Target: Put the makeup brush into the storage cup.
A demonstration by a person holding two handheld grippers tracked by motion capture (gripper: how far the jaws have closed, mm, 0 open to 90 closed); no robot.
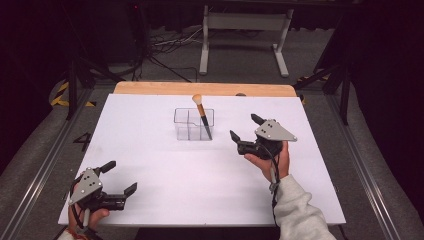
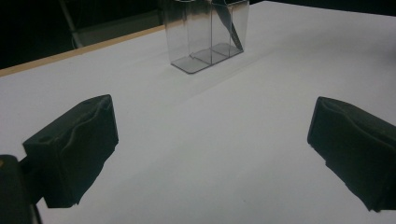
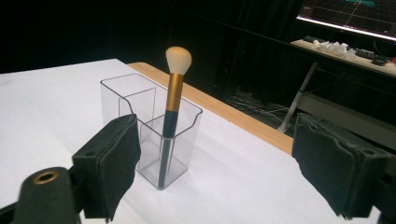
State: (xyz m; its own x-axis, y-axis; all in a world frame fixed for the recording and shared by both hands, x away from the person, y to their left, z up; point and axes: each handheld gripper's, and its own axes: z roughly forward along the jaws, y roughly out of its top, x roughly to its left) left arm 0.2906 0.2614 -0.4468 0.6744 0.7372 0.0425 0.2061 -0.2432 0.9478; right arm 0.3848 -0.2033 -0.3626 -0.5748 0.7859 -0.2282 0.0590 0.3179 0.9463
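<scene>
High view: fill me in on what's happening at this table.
A person holds a gripper in each hand over a white table. A makeup brush stands head up, leaning in one compartment of a clear organiser. The right gripper is open beside the organiser, gripping nothing. The left gripper is open near the table's front corner.

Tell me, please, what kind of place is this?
Probably a lab or recording studio, not a home. The white table stands among dark curtains, with loose cables on the floor behind it and a monitor on a far bench. On the table is a clear organizer holding a makeup brush.
</scene>
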